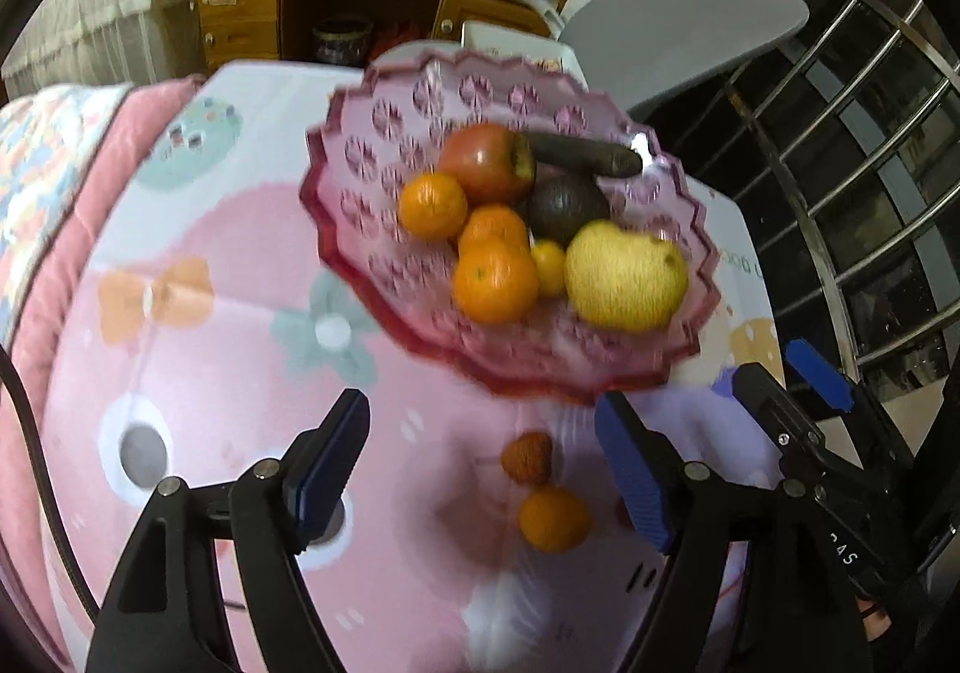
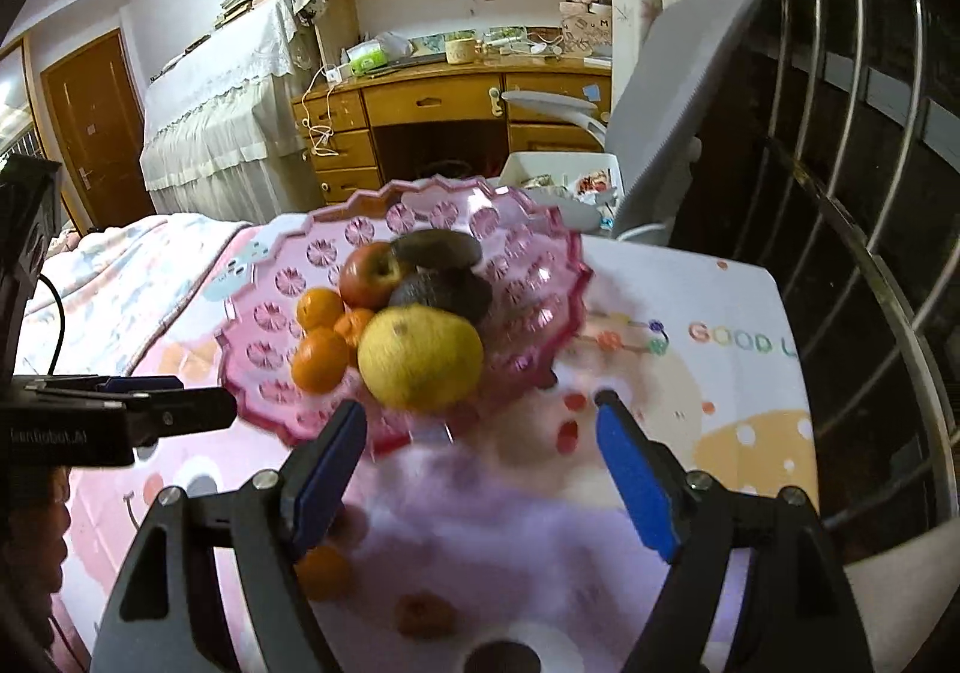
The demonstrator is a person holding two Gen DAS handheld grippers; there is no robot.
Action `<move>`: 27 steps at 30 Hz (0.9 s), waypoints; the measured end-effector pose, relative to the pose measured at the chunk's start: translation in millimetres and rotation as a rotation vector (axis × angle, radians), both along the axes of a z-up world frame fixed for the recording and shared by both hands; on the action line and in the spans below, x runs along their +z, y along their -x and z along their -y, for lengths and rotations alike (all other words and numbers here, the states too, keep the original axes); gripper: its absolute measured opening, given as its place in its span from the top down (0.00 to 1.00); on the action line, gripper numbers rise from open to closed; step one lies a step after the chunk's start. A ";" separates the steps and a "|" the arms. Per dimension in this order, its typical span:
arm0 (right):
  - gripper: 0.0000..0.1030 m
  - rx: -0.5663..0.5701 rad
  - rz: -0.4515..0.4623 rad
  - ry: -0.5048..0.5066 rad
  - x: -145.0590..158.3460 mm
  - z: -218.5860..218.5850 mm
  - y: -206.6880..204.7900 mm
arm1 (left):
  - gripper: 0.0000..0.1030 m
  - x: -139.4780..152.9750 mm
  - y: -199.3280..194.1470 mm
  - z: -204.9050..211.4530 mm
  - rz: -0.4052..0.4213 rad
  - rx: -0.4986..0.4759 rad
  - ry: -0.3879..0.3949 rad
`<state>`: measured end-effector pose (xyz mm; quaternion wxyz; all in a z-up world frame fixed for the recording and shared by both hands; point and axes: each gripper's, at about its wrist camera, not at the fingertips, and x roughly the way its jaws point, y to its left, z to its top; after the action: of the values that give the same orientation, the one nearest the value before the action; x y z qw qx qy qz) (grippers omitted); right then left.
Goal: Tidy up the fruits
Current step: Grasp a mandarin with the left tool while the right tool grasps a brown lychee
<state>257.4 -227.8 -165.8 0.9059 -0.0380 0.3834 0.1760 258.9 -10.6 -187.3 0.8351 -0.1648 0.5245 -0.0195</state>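
Most fruit is gathered in the pink glass bowl [image 1: 360, 181]; two pieces are left outside.
Both tongs, left [image 1: 480, 463] and right [image 2: 480, 469], are held open and empty above the desk [image 1: 240, 313], where a mandarin [image 1: 553, 518] and lychee [image 1: 527, 458] lie near the bowl.

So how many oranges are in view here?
4. Three sit in the bowl: one by the apple, one mid-pile, one in front. The fourth lies on the cloth beside a lychee. More may be hidden underneath.
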 end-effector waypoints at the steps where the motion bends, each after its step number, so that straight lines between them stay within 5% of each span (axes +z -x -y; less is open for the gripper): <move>1: 0.23 -0.002 -0.002 0.001 -1.4 2.8 2.7 | 0.26 -3.0 2.1 1.9 -0.013 -0.004 0.003; 18: 0.23 -0.011 -0.153 -0.093 -40.5 26.7 43.2 | 0.26 -45.4 12.0 42.9 -0.185 -0.080 0.018; 27: 0.25 0.053 -0.152 -0.003 -56.1 14.2 52.9 | 0.28 -62.2 5.5 58.1 -0.254 -0.097 0.024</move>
<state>204.5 -242.0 -221.9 0.8693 -0.0333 0.4496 0.2026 253.4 -68.7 -249.5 0.7581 -0.1504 0.6329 -0.0451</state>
